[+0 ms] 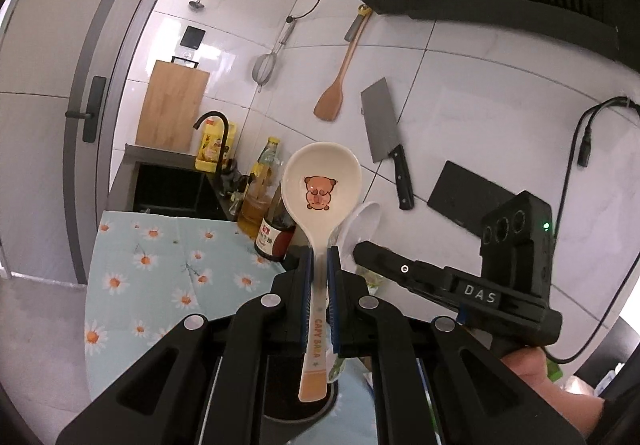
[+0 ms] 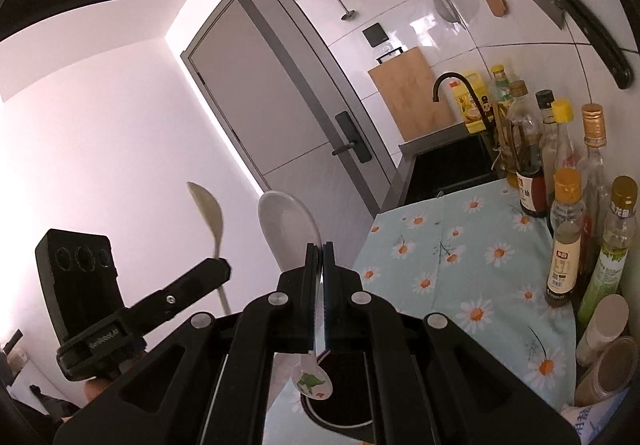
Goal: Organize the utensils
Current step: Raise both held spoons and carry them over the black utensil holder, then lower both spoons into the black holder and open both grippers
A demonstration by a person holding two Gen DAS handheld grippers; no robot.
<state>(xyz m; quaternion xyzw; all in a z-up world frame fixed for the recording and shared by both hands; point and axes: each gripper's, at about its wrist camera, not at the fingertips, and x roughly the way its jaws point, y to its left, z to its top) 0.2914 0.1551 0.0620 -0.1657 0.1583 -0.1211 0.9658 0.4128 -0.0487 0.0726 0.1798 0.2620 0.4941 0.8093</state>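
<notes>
- Left wrist view: the left claw [image 1: 320, 261] is clenched on the handle of a bear spoon [image 1: 320, 201], just below the bowl. The spoon stands upright at the frame's centre, bowl up and facing the camera, its orange-tipped handle end hanging down between the fingers.
- Behind it, slightly right, the rim of a white spoon [image 1: 366, 219] shows above the right claw [image 1: 360, 251], which reaches in from the right edge.
- The daisy-print tabletop [image 1: 160, 265] fills the lower left; bottles [image 1: 272, 221] stand beside a sink [image 1: 168, 189] at mid-left. A cleaver [image 1: 386, 133] and wooden spatula [image 1: 336, 85] hang on the tiled wall above.
- Right wrist view: the right claw [image 2: 319, 257] grasps the white spoon [image 2: 286, 229] by its handle, bowl raised at centre, the dinosaur-printed handle end [image 2: 314, 383] low over a dark round opening [image 2: 344, 405].
- At lower left the left claw [image 2: 218, 269] holds the bear spoon [image 2: 208, 217], seen edge-on.
- The tabletop [image 2: 460, 265] lies right of centre, with bottles [image 2: 564, 237] along the right edge.
</notes>
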